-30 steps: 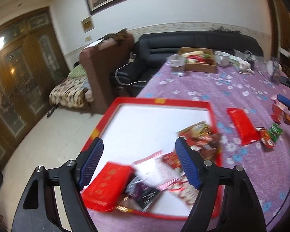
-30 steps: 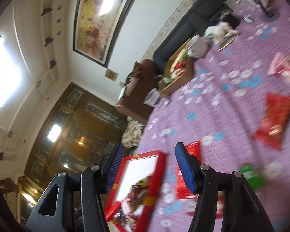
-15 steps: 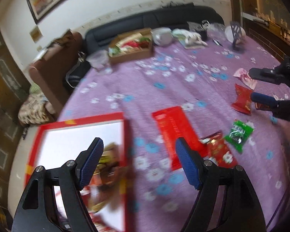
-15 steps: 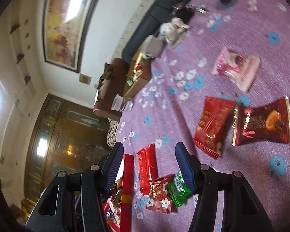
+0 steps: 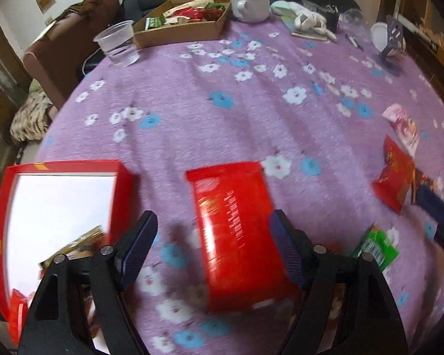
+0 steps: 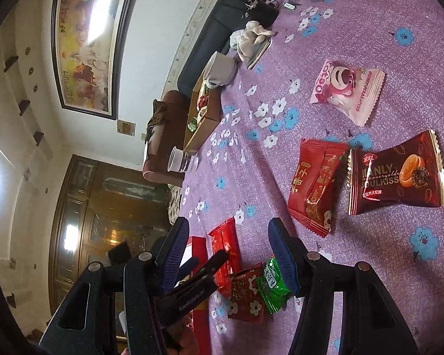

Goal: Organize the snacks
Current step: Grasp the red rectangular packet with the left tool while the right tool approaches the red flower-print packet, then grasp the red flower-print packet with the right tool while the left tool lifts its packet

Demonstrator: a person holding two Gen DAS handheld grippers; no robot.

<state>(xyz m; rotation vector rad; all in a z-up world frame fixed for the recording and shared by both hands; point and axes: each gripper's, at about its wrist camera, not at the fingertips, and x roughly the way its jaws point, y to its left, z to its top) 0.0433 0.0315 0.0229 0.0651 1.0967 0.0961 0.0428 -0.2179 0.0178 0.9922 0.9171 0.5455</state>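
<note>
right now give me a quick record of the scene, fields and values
surface: table with purple floral cloth
left gripper: open, over the long red packet, not gripping it
right gripper: open, empty
red box: left of the long red packet, some snacks inside
loose snacks: pink packet, red packet, brown packet, green packet
far edge: cardboard tray, plastic cup, white mug

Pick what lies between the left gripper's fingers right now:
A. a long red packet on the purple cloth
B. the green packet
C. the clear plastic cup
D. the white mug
A: the long red packet lies flat on the cloth between the open left gripper fingers, not gripped.
</note>
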